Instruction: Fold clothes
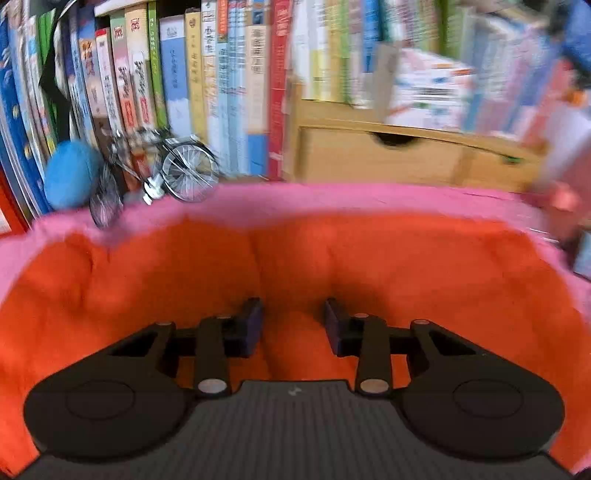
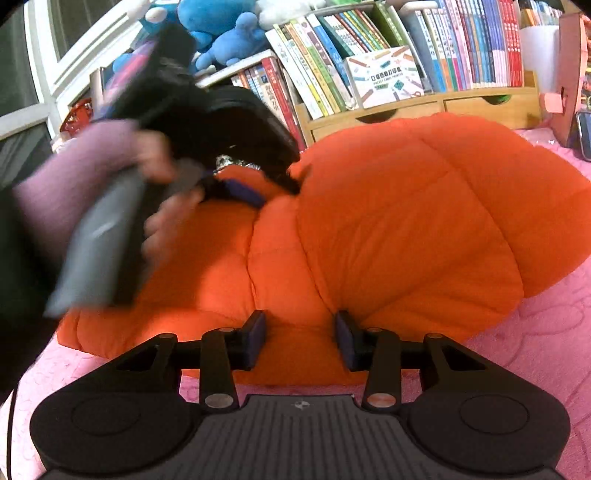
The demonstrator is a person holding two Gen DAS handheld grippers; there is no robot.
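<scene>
An orange puffy quilted jacket [image 2: 399,221] lies on the pink bedspread [image 2: 535,347], bunched into a thick mound. My right gripper [image 2: 300,338] is open at the jacket's near edge, fingers either side of a padded fold. My left gripper [image 1: 293,325] is open low over the same orange fabric [image 1: 332,258], which fills the lower left wrist view. In the right wrist view the left gripper [image 2: 240,192] shows blurred at the jacket's far left part, held by a hand in a purple sleeve.
Shelves of upright books [image 1: 221,81] and a wooden drawer unit [image 1: 388,155] stand behind the bed. A small model bicycle [image 1: 162,173] and a blue ball [image 1: 72,173] sit at the bed's far left. Blue plush toys [image 2: 229,33] top the shelf.
</scene>
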